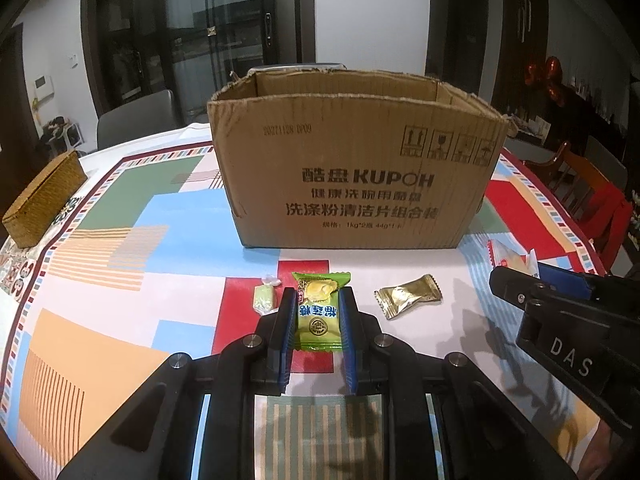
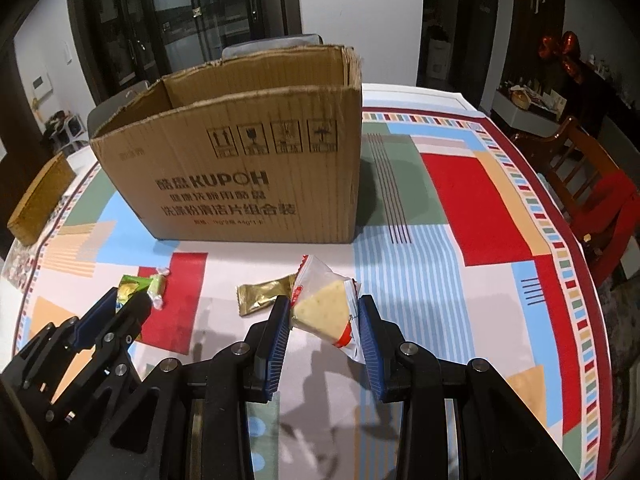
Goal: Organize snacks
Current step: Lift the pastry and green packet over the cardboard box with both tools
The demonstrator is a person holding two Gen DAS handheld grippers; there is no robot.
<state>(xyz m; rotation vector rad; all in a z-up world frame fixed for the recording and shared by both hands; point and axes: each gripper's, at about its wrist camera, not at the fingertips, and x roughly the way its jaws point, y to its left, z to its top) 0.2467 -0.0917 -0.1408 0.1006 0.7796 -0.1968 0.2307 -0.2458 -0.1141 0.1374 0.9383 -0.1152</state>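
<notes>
My left gripper (image 1: 318,300) is shut on a green durian candy packet (image 1: 320,312), held just above the tablecloth. My right gripper (image 2: 323,307) is shut on a white and red cracker packet (image 2: 325,306), which also shows in the left wrist view (image 1: 512,258). A gold wrapped candy (image 1: 408,296) lies on the table between the grippers; it also shows in the right wrist view (image 2: 264,294). A small pale green candy (image 1: 265,300) lies left of the left gripper. An open cardboard box (image 1: 356,168) stands behind them, with its inside hidden.
A woven straw box (image 1: 44,200) sits at the table's far left edge. The patterned tablecloth (image 2: 460,240) covers the table. Wooden chairs with red cushions (image 2: 600,200) stand at the right. A grey chair (image 1: 136,120) stands behind the table.
</notes>
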